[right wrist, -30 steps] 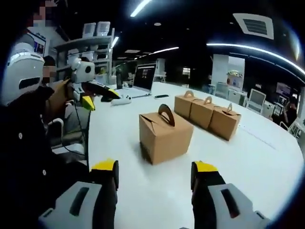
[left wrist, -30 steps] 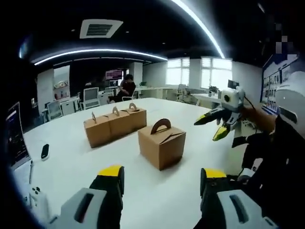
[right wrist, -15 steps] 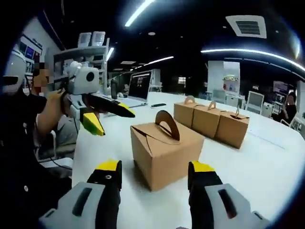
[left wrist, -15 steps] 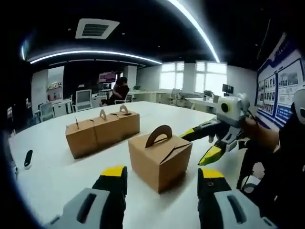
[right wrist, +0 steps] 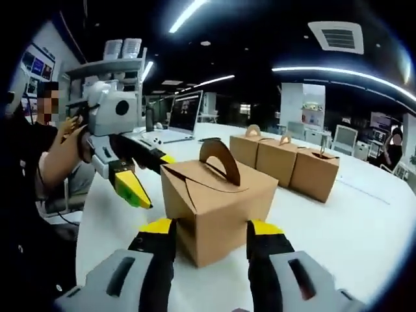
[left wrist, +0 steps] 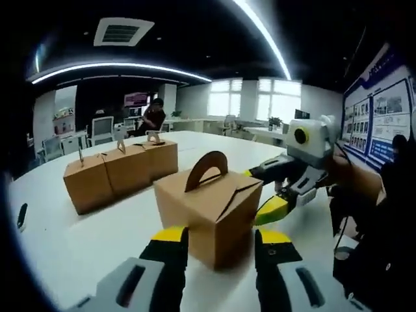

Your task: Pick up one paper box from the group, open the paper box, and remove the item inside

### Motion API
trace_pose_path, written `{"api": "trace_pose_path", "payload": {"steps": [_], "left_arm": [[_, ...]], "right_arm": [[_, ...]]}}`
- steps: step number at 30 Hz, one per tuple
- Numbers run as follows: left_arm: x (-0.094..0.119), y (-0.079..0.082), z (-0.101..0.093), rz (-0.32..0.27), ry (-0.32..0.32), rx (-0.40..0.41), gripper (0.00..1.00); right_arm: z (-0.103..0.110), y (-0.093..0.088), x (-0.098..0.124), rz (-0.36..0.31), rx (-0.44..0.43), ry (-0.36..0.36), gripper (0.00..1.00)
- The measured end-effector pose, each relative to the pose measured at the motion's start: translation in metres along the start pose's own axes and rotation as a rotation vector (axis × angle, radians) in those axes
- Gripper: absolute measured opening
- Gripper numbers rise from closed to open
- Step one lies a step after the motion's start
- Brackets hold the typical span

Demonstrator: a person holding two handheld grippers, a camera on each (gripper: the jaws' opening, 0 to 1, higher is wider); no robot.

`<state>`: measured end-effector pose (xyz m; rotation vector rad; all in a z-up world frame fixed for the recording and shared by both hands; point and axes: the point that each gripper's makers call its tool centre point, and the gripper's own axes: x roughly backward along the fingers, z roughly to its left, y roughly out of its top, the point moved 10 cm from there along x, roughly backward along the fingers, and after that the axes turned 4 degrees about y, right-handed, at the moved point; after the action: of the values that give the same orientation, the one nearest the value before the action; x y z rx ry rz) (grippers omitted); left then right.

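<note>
A brown paper box [left wrist: 208, 208] with an arched handle stands alone on the white table [left wrist: 71, 247], close in front of both grippers. My left gripper [left wrist: 221, 242] is open, its yellow-tipped jaws flanking the box's near corner. From the right, my right gripper [left wrist: 261, 192] reaches toward the box's right side, open. In the right gripper view the same box [right wrist: 218, 201] sits between the open jaws of my right gripper [right wrist: 209, 234]. There my left gripper [right wrist: 153, 179] comes in from the left, its upper tip at the box's top edge. Three more boxes [left wrist: 120, 169] stand in a row behind.
The row of boxes [right wrist: 286, 162] lies to the right in the right gripper view. An open laptop [right wrist: 182, 117] and a shelf [right wrist: 110, 62] are behind. A dark phone [left wrist: 23, 214] lies at the table's left. A person [left wrist: 154, 117] sits at a far desk.
Both grippers have come closer to the single box, which now looms larger in each view. The jaws of each gripper stand somewhat narrower than before.
</note>
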<state>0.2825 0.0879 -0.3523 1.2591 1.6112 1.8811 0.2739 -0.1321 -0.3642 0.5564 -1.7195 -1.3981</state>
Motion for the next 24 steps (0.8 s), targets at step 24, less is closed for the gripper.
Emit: {"api": "trace_pose_path", "payload": {"steps": [24], "left_arm": [[0.004,-0.001,-0.015,-0.019,-0.022,0.022,0.53]], "right_arm": [[-0.007,0.002,0.006,0.014,-0.023,0.02,0.51]]}}
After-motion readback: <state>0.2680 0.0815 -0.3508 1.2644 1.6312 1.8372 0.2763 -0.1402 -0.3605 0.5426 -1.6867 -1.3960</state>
